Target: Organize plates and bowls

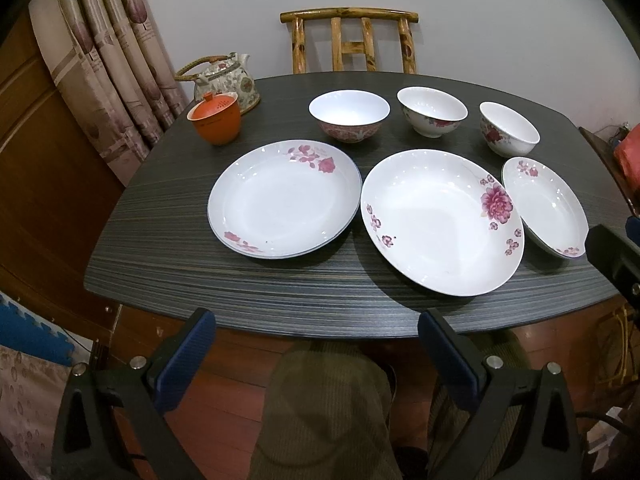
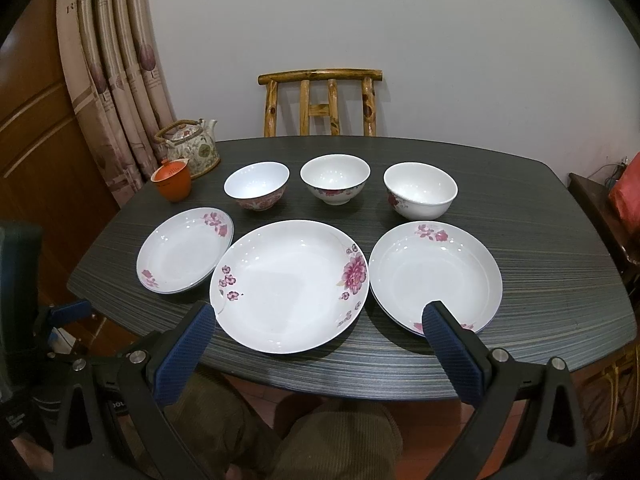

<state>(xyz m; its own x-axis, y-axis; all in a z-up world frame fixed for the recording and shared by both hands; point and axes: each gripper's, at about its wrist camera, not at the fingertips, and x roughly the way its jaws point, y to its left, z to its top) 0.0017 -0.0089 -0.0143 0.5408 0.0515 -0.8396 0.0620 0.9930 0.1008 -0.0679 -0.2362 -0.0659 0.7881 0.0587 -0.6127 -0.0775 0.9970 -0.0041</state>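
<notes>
Three white floral plates lie in a front row on the dark table (image 2: 560, 280): a left plate (image 1: 284, 199) (image 2: 185, 251), a large middle plate (image 1: 442, 222) (image 2: 289, 286) and a right plate (image 1: 545, 208) (image 2: 435, 276). Three white bowls stand behind them: left bowl (image 1: 349, 115) (image 2: 256, 185), middle bowl (image 1: 432, 111) (image 2: 335, 178), right bowl (image 1: 509, 128) (image 2: 420, 190). My left gripper (image 1: 316, 320) is open and empty, before the table's front edge. My right gripper (image 2: 318, 314) is open and empty, above the front edge by the middle plate.
An orange lidded cup (image 1: 215, 118) (image 2: 172, 180) and a patterned teapot (image 1: 226, 80) (image 2: 190, 146) stand at the table's back left. A bamboo chair (image 1: 352, 42) (image 2: 320, 100) stands behind the table. Curtains (image 1: 112, 60) hang at the left. My knees show below.
</notes>
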